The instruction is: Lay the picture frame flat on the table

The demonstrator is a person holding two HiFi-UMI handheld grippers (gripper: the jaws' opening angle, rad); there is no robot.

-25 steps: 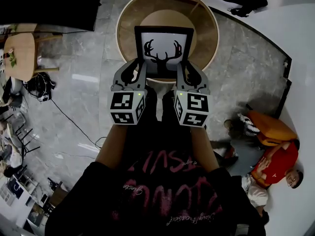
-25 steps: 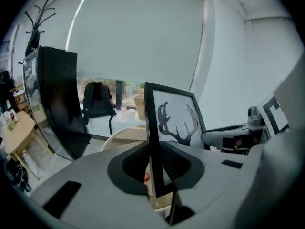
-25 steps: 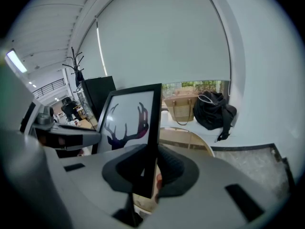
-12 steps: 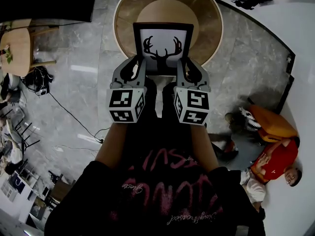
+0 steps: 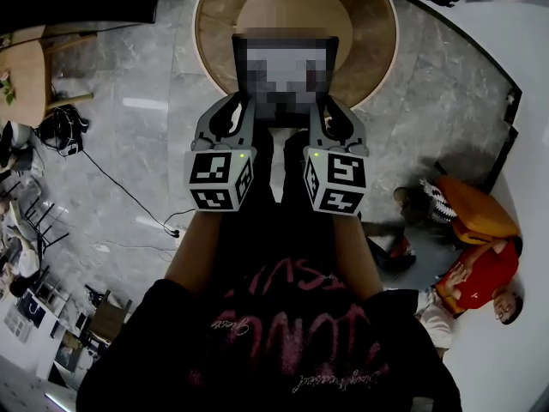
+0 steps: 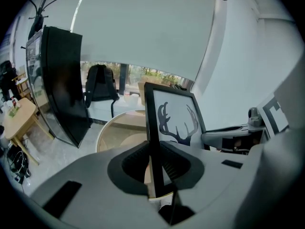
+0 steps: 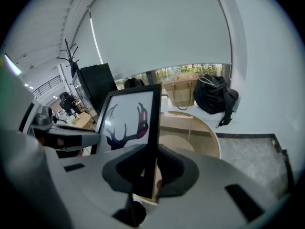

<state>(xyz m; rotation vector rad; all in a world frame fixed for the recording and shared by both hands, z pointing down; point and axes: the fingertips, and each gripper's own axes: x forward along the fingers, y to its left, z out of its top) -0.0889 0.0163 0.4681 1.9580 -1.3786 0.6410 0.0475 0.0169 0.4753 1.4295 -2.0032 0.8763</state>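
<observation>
The left gripper (image 6: 153, 163) has its jaws clenched on the left edge of the picture frame (image 6: 174, 120), the thin black border running straight up between the ribbed pads. The right gripper (image 7: 145, 168) grips the opposite edge in the same way, its jaws pressed against the frame's right border. Held between the two, the frame stands upright in the air and shows a dark antlered deer head on a white ground.

In the head view the frame sits at 12 o'clock from both marker cubes, in front of the near rim of the round wooden table (image 5: 369, 33). It does not appear to rest on the tabletop.

In the left gripper view a black backpack (image 6: 100, 87) stands at 10 o'clock. In the right gripper view a black bag (image 7: 214, 97) lies at 1 o'clock, beyond the table.
</observation>
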